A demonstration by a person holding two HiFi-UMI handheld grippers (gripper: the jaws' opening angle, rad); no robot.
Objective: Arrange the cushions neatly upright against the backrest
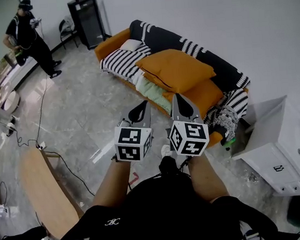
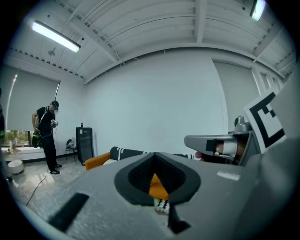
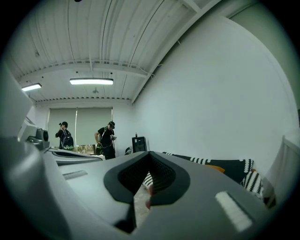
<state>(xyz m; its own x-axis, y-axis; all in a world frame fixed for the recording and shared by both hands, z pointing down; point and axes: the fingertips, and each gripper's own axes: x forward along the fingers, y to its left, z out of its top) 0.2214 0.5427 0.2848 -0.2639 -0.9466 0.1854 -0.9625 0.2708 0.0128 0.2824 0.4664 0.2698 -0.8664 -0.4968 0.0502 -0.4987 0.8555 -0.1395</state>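
Note:
An orange sofa point(image 1: 113, 40) stands against the white wall, a black-and-white throw point(image 1: 185, 43) draped over its backrest. On the seat a large orange cushion point(image 1: 174, 70) lies flat on a pale green cushion point(image 1: 151, 88). A striped cushion point(image 1: 123, 61) and a small white one point(image 1: 131, 44) lie further left, and a patterned black-and-white cushion point(image 1: 223, 114) slumps at the right end. My left gripper point(image 1: 140, 108) and right gripper point(image 1: 180, 99) hover side by side in front of the sofa, both shut and empty, clear of the cushions. Orange cushion point(image 2: 158, 186) shows behind the left jaws.
A person point(image 1: 27, 34) stands on the tiled floor at the far left, cables trailing nearby. A black cabinet point(image 1: 86, 20) and a chair point(image 1: 67, 30) stand by the wall. A wooden table point(image 1: 41, 190) is at my left, a white cabinet point(image 1: 280, 147) at the sofa's right.

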